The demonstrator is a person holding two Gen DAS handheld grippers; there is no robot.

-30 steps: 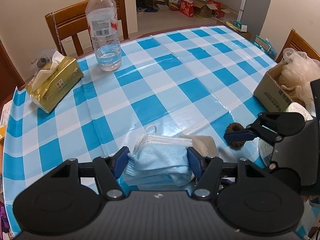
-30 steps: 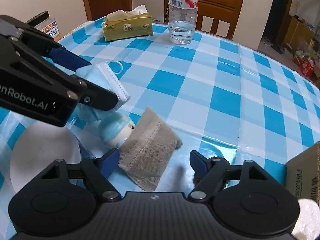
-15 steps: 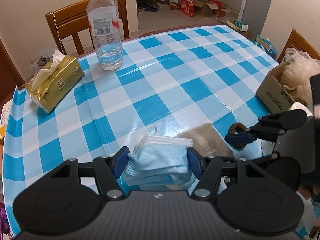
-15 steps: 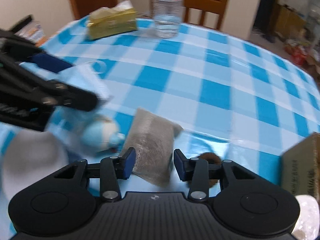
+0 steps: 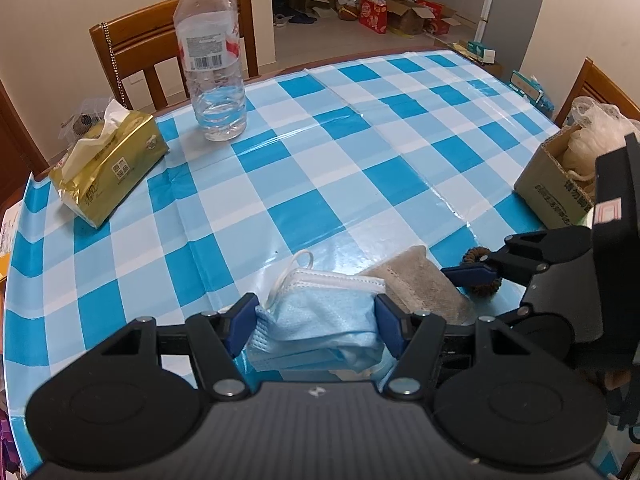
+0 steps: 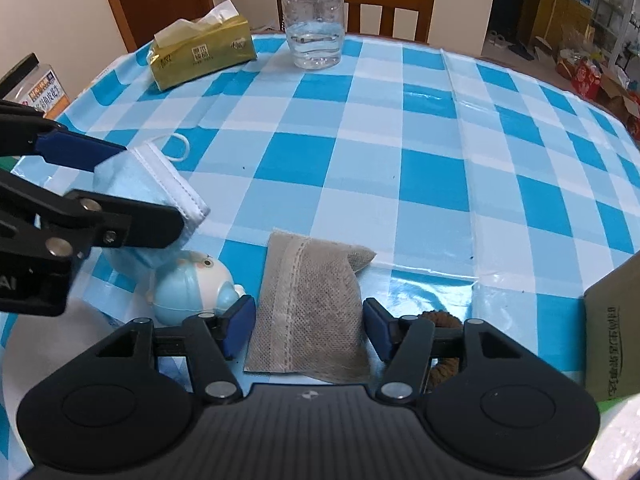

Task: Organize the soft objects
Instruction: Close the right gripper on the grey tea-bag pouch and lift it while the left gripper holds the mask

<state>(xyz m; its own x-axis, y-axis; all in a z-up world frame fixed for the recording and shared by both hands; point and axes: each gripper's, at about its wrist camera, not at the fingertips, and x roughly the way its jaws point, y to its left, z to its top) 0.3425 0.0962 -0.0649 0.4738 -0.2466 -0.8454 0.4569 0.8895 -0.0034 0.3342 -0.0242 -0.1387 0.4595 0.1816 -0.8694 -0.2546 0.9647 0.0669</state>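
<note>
Grey mesh pouch (image 6: pixel 310 308) lies flat on the checked tablecloth (image 6: pixel 432 168) between the pads of the right gripper (image 6: pixel 309 326), whose jaws have just been reopening, clear of it. Left gripper (image 5: pixel 316 326) pinches the blue face mask (image 5: pixel 320 320), raised. Cardboard box (image 6: pixel 614 328) sits just right of the right gripper. Step: regrasping pouch; next, close squarely and lift boxward.

My left tongs (image 5: pixel 316 326) are pinching their load from both sides, pointing steeply downward; my right tongs (image 6: pixel 308 330) are tilting down likewise, jaws just reopening, pads standing clear of what lies between.
</note>
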